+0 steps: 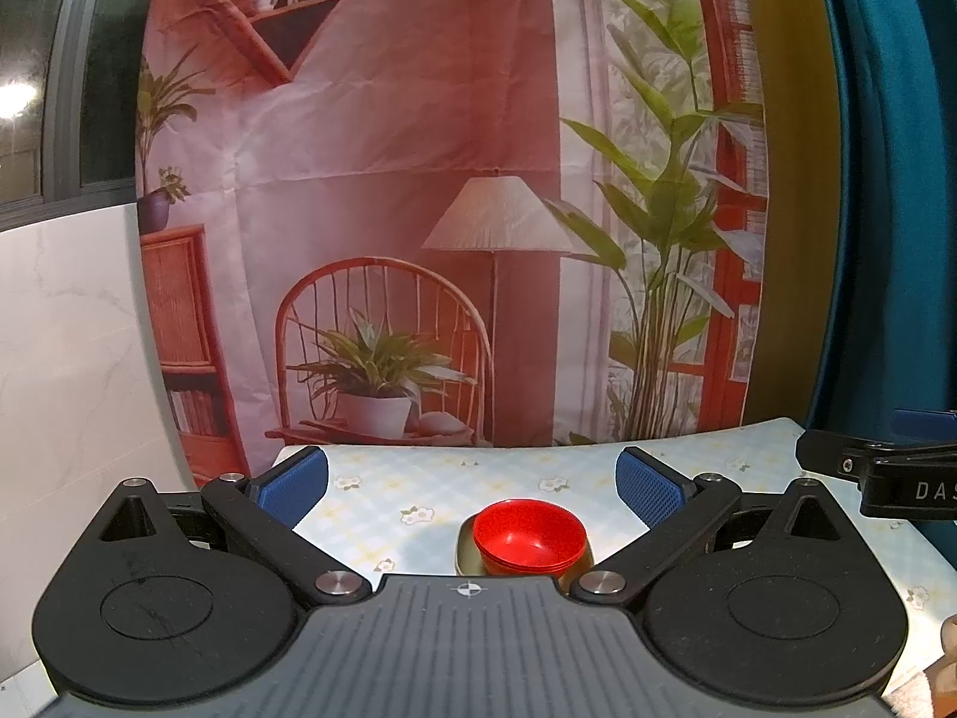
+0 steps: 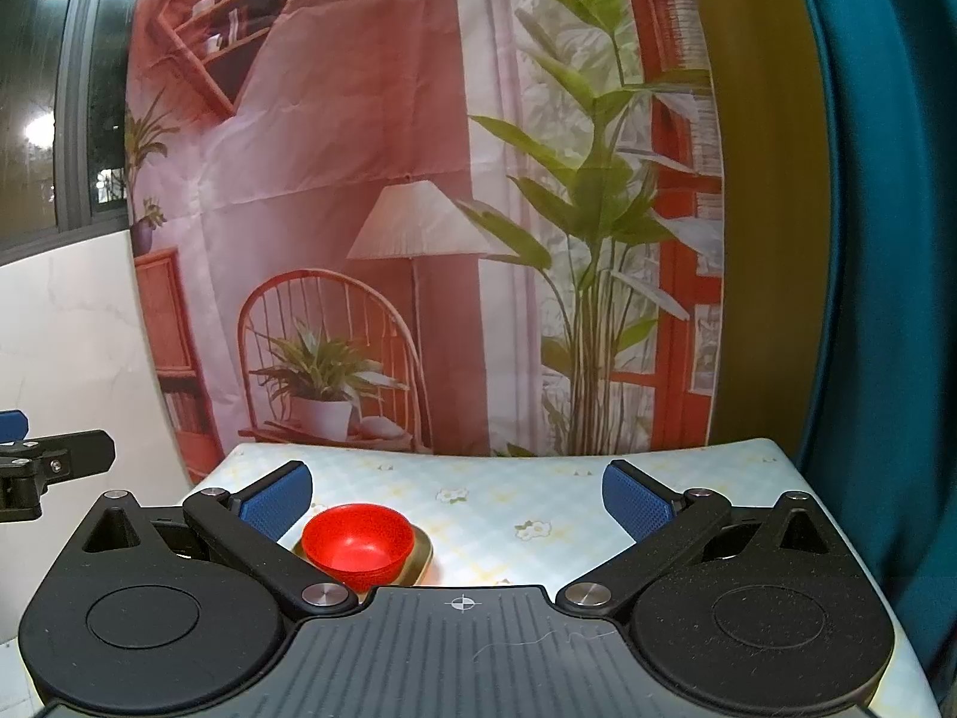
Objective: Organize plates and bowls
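- Bowls (image 1: pixel 529 532), red and nested, sit on a greenish plate (image 1: pixel 463 556) near the table's (image 1: pixel 418 496) front edge, at 12 o'clock from the left claw (image 1: pixel 472 487).
- They look like light, stiff, slick plastic; pinching the rim seems best.
- Both the left claw and the right claw (image 2: pixel 457 499) are spread wide, holding nothing.
- Only "DAS" is readable, on the other tool's body.

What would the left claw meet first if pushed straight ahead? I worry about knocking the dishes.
Probably nothing at once: the open left claw looks raised above the red bowls, stacked on a gold plate. Beyond them is the printed backdrop; depth is unclear.
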Available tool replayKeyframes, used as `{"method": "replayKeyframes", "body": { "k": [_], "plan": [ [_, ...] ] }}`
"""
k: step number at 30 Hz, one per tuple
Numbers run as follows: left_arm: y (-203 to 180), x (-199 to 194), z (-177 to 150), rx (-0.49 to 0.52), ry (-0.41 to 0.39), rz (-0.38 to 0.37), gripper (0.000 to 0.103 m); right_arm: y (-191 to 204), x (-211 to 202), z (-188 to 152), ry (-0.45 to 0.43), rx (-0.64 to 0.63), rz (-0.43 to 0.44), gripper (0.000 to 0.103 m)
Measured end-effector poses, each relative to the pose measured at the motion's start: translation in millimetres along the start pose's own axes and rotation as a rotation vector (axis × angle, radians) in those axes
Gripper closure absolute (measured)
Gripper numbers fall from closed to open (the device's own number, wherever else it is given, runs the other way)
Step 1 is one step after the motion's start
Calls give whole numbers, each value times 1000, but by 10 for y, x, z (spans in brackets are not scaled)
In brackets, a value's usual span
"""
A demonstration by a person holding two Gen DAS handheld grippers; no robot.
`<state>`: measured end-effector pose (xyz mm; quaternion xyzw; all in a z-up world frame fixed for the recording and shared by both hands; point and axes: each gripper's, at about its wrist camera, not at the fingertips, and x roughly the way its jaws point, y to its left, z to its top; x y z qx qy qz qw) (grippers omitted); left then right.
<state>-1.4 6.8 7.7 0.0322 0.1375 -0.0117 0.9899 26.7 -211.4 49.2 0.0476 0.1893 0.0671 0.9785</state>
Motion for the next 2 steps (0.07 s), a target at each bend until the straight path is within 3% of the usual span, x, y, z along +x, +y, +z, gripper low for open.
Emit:
{"method": "replayKeyframes", "body": {
  "k": [2],
  "plan": [
    [2,-2,-5,-2,3,-2,0,0,-3,-1,0,-1,1,0]
  ]
}}
